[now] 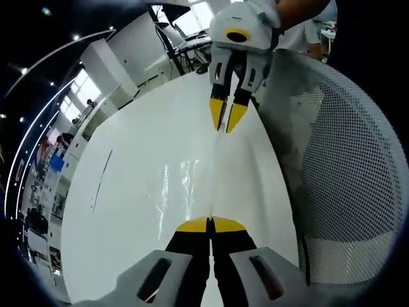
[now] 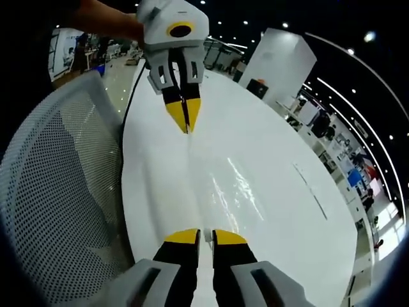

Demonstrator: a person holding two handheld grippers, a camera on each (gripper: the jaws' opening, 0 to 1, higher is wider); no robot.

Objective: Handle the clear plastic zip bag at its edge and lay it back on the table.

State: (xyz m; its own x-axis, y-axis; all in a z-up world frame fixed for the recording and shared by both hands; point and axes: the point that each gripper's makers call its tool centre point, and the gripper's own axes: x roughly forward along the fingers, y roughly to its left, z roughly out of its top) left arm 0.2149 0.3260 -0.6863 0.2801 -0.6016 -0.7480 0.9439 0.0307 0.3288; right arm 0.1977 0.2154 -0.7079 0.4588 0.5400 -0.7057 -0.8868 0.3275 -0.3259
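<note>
In the left gripper view, the left claw (image 1: pixel 210 225) is closed on one edge of the clear plastic zip bag (image 1: pixel 192 176), stretched above the white table (image 1: pixel 128 192); its long axis runs straight ahead to the right claw (image 1: pixel 227 117), also clamped on it. In the right gripper view, the right claw (image 2: pixel 206 237) grips the near edge and the left claw (image 2: pixel 186 116) the far edge, with the clear plastic zip bag (image 2: pixel 230 182) over the white table (image 2: pixel 275 185), beside a white mesh chair (image 2: pixel 57 192).

A long white glossy table (image 1: pixel 128 192) lay bare across most of its top, leaving open passage toward its far edge and far corners. Along one long edge a white mesh-backed chair (image 1: pixel 345 173) pressed close, hemming that side. Above the table's near edge a clear plastic zip bag (image 1: pixel 214 173), stretched taut between both yellow-tipped grippers, barred the way across.
</note>
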